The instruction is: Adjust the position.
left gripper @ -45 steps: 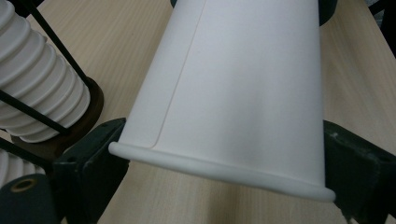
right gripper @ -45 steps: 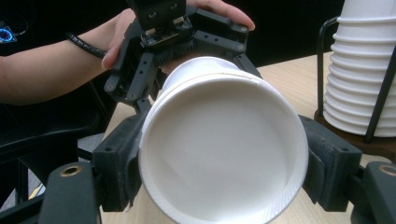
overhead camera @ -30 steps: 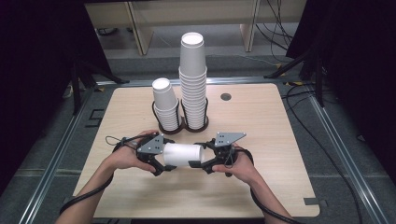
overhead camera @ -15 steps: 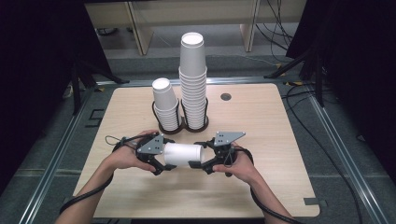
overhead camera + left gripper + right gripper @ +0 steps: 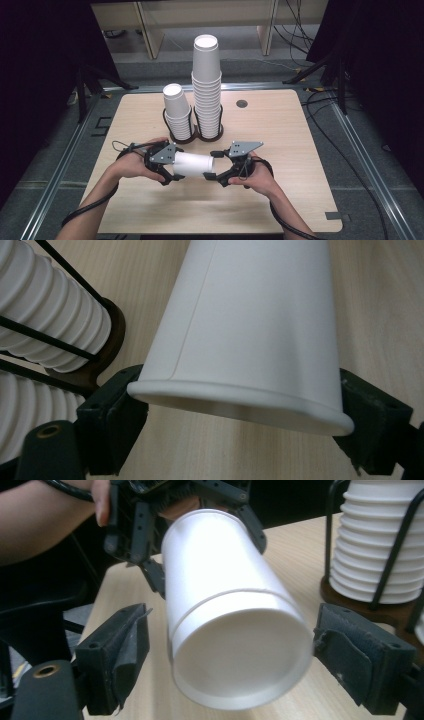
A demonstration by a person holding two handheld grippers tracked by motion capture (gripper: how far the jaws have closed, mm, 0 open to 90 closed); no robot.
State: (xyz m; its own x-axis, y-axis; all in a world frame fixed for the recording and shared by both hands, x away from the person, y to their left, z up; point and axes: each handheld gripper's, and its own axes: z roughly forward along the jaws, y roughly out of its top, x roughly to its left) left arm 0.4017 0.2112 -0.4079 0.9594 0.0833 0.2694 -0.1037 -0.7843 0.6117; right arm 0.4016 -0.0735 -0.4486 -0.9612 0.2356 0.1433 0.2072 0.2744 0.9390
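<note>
A white paper cup lies level above the table, held between both hands. Its rim points at my left gripper and its closed base at my right gripper. In the left gripper view the cup has its rim pinched between the two pads. The jaws of the left gripper have just been closing on it. In the right gripper view the cup's base sits between the jaws of the right gripper, with a gap at each pad. A ridge runs round the cup's middle.
Two stacks of white cups stand in black wire holders at the table's middle back, a short stack and a tall stack, just beyond the grippers. A small dark round hole lies to their right. Cables trail off the table's near edge.
The left jaws have drawn in on the cup's rim. Both hands and the cup stay where they were.
</note>
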